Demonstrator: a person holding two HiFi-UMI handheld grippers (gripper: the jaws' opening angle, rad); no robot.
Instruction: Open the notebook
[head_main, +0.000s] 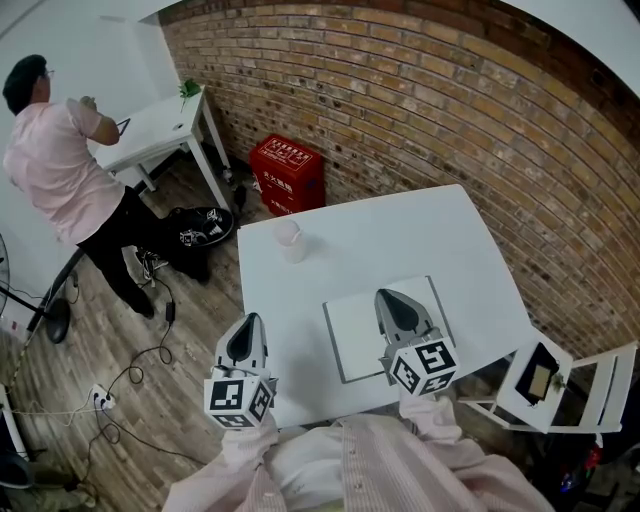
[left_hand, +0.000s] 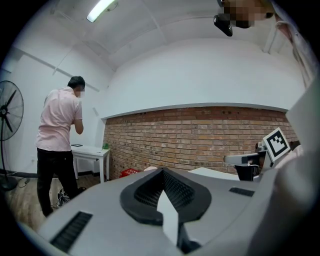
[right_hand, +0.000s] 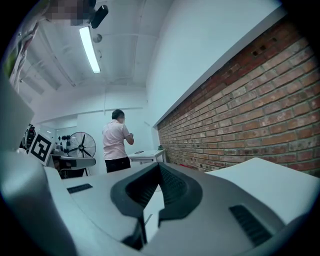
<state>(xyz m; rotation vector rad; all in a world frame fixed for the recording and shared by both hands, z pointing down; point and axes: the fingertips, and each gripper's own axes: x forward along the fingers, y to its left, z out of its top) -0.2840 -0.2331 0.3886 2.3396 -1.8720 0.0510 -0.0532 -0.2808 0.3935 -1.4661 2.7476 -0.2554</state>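
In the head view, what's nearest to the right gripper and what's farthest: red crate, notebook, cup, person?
1. notebook, just below the right gripper.
2. cup, farther up the table, to the left.
3. red crate, beyond the table's far edge.
4. person, far left.

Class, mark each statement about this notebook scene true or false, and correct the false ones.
1. The notebook lies closed on the white table. True.
2. The cup stands on the notebook. False: it stands on the bare table, apart from the notebook, nearer the far left corner.
3. The right gripper is over the notebook. True.
4. The red crate sits on the table. False: it is on the floor, against the brick wall.
5. The left gripper holds the cup. False: its jaws are together with nothing between them, at the table's left edge.
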